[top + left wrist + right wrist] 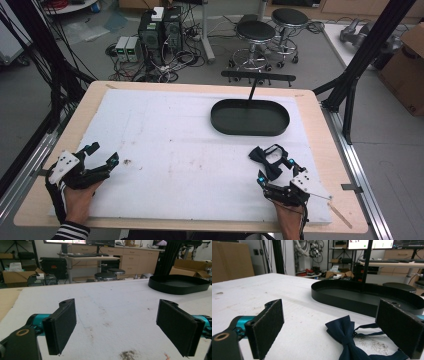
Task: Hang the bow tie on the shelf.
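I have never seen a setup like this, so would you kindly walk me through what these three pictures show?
A person sits at a table covered with a white mat and holds a hand tool with two black jaws in each hand. The high view looks down from above: left gripper, right gripper. The other two pictures come from cameras riding on each gripper. A dark blue bow tie lies on the mat between the right gripper's open jaws, not yet pinched. Farther back stands a black oval tray. The left gripper is open and holds nothing.

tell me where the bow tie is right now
In the high view the bow tie lies on the white mat at the right, just ahead of the open right gripper and nearer the person than the black tray.
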A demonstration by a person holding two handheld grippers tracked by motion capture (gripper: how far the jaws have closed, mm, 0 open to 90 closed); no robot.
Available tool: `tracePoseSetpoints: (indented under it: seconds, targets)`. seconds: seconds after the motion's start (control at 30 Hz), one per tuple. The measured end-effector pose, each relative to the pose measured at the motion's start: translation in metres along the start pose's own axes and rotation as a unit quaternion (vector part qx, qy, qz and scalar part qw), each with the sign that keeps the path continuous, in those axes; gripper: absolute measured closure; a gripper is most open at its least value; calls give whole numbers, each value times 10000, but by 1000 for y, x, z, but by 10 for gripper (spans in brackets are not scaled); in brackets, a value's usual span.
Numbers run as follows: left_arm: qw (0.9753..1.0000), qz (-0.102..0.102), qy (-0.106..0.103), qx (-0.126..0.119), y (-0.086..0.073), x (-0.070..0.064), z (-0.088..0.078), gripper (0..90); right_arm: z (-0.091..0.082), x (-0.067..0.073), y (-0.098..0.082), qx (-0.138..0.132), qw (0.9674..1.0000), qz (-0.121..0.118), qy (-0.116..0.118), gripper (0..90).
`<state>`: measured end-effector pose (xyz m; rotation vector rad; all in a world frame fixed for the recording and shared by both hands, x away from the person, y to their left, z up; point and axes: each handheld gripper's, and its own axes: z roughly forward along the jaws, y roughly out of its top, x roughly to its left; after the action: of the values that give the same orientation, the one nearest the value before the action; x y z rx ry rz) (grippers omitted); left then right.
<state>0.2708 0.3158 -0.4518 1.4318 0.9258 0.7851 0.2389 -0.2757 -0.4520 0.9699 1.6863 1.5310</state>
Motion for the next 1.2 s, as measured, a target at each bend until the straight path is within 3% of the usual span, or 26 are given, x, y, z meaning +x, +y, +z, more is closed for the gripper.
tracePoseSetpoints:
  seconds: [0.13, 0.23, 0.47, 0.57, 0.83, 0.97, 1.03, 1.17, 1.2]
  targets:
    - [10000, 18, -8, -11, 0, 0, 0, 167, 4, -1, 2, 168, 9998, -42, 101, 73]
    - [10000, 31, -18, -10, 0, -1, 0, 167, 5, -2, 4, 350, 9990, -244, 122, 73]
    - [10000, 56, -36, -16, 0, -1, 0, 166, 1, -8, 12, 418, 9990, -145, 86, 73]
    - [10000, 78, -48, -7, 0, -1, 0, 166, 0, -11, 18, 573, 9982, -100, 135, 73]
    - [9998, 169, -51, -2, 0, -3, 0, 167, -2, -25, 37, 973, 9952, 27, -90, 74]
    - [9998, 168, -46, 4, 0, -3, 1, 167, 3, -30, 43, 1189, 9929, 41, -69, 74]
    - [9998, 184, -47, 16, 0, -3, 0, 167, 7, -29, 49, 1425, 9897, -129, -65, 74]
    - [9998, 188, -50, 13, 0, -3, 1, 167, 10, -30, 52, 1667, 9859, -142, -28, 80]
    - [9998, 198, -52, 8, 0, -3, 1, 167, 11, -31, 52, 1773, 9840, -152, -15, 132]
